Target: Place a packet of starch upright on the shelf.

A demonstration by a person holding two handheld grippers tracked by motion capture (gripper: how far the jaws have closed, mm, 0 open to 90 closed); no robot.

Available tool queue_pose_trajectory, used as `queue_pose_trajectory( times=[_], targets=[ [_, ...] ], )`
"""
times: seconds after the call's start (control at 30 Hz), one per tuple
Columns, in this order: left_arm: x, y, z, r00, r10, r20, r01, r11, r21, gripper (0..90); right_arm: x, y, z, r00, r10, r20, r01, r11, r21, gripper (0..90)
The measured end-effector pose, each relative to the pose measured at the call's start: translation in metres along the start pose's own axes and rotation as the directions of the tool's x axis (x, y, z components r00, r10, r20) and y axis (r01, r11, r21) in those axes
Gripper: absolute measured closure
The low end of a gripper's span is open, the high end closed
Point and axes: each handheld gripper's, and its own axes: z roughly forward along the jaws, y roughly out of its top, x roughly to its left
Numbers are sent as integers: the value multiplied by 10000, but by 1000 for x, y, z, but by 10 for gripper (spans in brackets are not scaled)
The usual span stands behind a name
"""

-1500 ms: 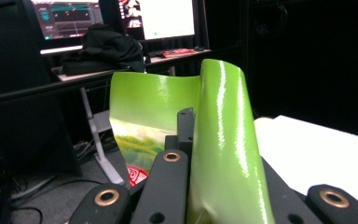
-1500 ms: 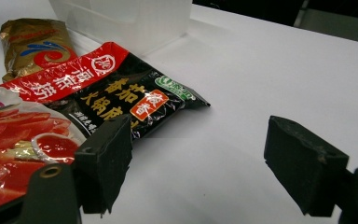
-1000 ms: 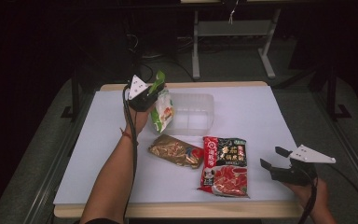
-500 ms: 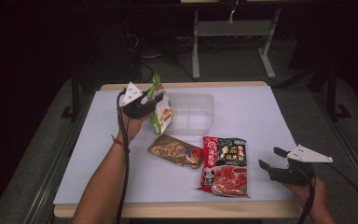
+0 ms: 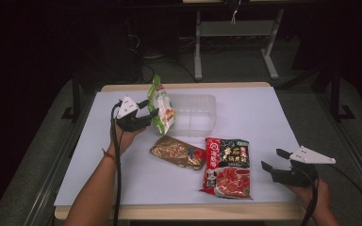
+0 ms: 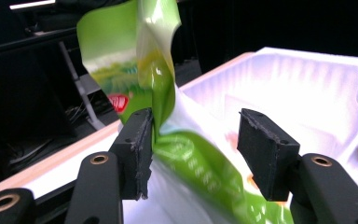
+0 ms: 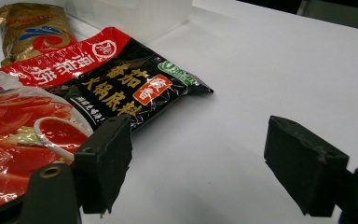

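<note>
Leaning on the clear tub [image 5: 195, 113], the green packet [image 5: 162, 106] stands upright between the left gripper [image 5: 151, 114]'s jaws, just opening; right jaws open.

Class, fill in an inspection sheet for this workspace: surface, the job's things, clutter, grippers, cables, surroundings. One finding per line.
Surface: white table top, wooden edge.
Job's things: green snack bag leaning on the rim of the clear plastic tub.
Clutter: gold packet and red-black hotpot base packet lying flat in front of the tub.
Grippers: left gripper has just been opening, jaws astride the green bag, one pad touching it; right gripper open, empty.
Cables: one trailing from each gripper.
Surroundings: dark room, grey desk frame behind.
</note>
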Motion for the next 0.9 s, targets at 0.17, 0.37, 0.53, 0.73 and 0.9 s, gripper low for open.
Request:
queue_pose_trajectory(
  times=[0.17, 0.37, 0.53, 0.73, 0.9],
  targets=[
    [-5, -10, -10, 9984, 319, 461, -338, 9985, 424, 518, 1, 0, 0, 10000, -38, 20, 38, 10000, 48, 226],
    [-26, -15, -7, 9761, 1613, 1458, -1801, 9755, 1267, 619, 2, 1, 1, 9999, -100, -12, 100, 9999, 65, 226],
    [-30, -16, -1, 9747, 1407, 1737, -1639, 9783, 1271, 649, 2, 1, 2, 9999, -125, -47, 125, 9999, 114, 226],
    [-36, -16, 13, 9705, 1507, 1883, -1781, 9743, 1378, 722, 2, 0, 2, 9999, -136, 27, 136, 9998, 119, 226],
    [-39, -13, 24, 9695, 1581, 1873, -1894, 9683, 1628, 791, 2, -1, 1, 9999, -111, 57, 109, 9998, 185, 226]
  ],
)
